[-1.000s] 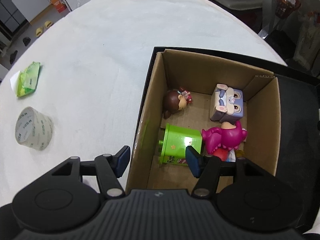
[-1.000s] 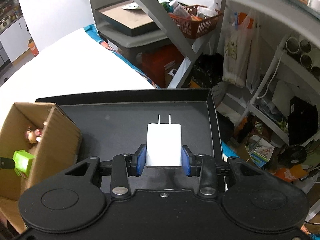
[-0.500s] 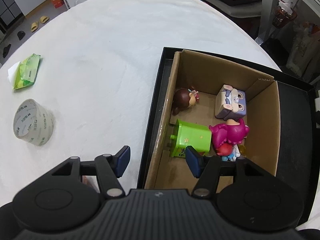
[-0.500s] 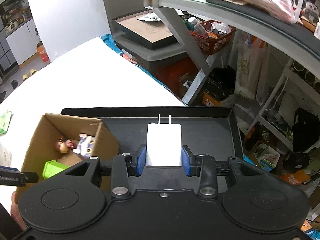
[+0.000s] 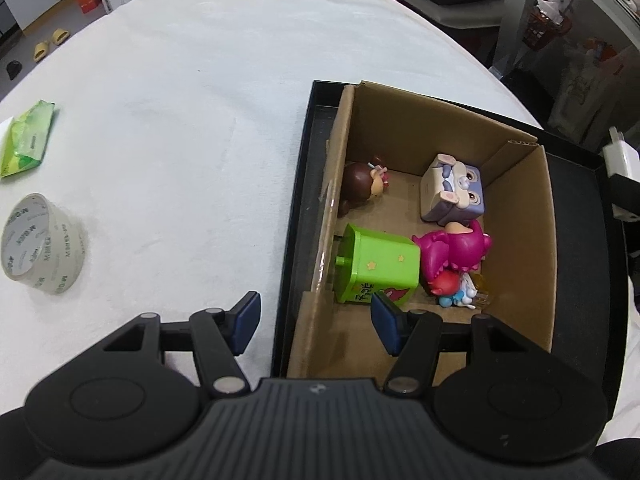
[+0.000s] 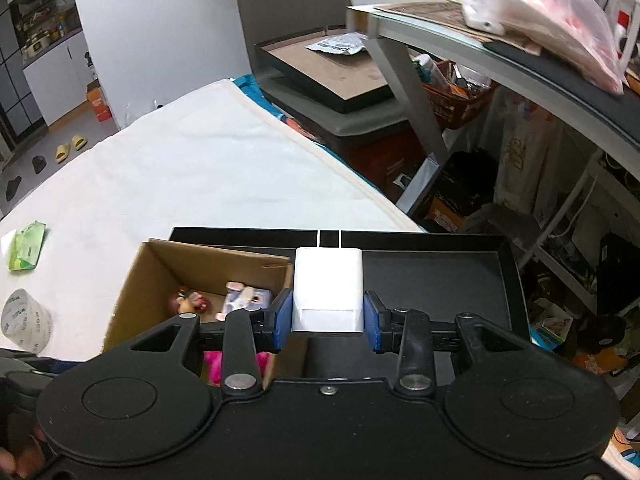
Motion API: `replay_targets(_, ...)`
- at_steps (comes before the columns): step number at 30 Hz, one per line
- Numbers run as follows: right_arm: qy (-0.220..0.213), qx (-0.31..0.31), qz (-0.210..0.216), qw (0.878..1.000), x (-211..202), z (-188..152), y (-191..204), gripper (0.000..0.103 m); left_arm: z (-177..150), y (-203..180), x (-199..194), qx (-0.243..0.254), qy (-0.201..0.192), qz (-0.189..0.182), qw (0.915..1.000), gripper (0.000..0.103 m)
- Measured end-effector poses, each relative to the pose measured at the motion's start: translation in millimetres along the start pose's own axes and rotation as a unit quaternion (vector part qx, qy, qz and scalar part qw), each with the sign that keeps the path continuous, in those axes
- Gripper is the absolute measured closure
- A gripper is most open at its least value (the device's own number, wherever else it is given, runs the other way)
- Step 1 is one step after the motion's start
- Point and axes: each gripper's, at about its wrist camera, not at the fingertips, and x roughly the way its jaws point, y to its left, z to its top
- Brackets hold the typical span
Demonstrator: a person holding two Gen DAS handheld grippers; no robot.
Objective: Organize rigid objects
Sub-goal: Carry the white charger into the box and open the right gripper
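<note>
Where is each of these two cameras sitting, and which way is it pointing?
Left wrist view: rides the left gripper, looking down past open jaws at the brown cardboard box of toys on the white table.
Right wrist view: rides the right gripper, looking across the shallow black tray towards cluttered shelves; its jaws clamp a white plug-in charger.
Both show the box, charger, green packet and clear tape roll.

Both views are evenly lit by soft indoor light from overhead; shadows stay faint, a soft one spreading toward 3 o'clock of the tape roll (image 5: 42,244); a bright sheen lies on the green toy (image 5: 378,266) and a glare band across the white charger (image 6: 328,290); focus is sharp at centre; fisheye bending curves the table (image 5: 180,100) edge near 12 o'clock.
</note>
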Motion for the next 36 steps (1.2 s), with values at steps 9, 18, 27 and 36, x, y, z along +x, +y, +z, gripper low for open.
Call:
replay_targets(9,0.010,-0.015,0.015,1.000,-1,0,38,0.067,-5,9,4,-0.014,-0.005,-0.021,0.9997,0.051)
replay_targets(18,0.032,-0.028,0.023,0.999,14,0,66,0.067,-5,27,9,-0.047,0.002,-0.062,0.9970,0.089)
replay_targets(27,0.052,-0.026,0.040,0.998,32,-1,88,0.067,-4,35,12,-0.055,0.011,-0.082,0.9950,0.088)
replay_targets(36,0.048,0.006,0.046,0.998,25,1,83,0.049,-1,38,12,-0.055,0.021,-0.091,0.9941,0.087)
